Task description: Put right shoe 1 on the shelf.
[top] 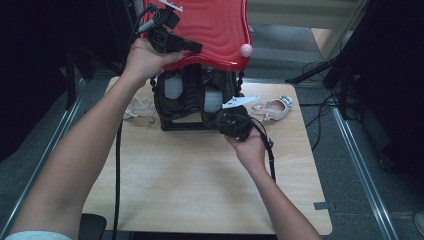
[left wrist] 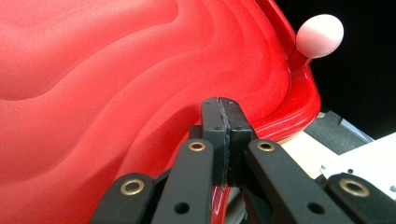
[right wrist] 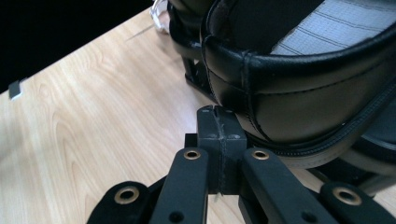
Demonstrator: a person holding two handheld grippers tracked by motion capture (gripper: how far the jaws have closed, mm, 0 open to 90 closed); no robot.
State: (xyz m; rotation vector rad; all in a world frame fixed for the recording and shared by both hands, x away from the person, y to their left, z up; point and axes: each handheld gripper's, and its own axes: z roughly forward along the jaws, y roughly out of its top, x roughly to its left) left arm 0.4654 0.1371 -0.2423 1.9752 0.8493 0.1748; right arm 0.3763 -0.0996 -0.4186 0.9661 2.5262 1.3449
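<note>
Right gripper (right wrist: 220,122): jaws pressed together, tips touching the black shoe's sole edge
Black shoe (right wrist: 299,93): right, grey insole showing
Wooden table (right wrist: 93,126): left

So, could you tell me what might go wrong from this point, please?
1. The left gripper has its jaws shut at the edge of the red lid of the black rack. That grip looks thin, so the lid could slip free and drop.
2. The right gripper sits with its jaws shut against the black shoe in the rack; pushing on might shove the shoe or shift the rack.
3. A pale sandal lies close beside the rack and could get knocked along the table.
</note>
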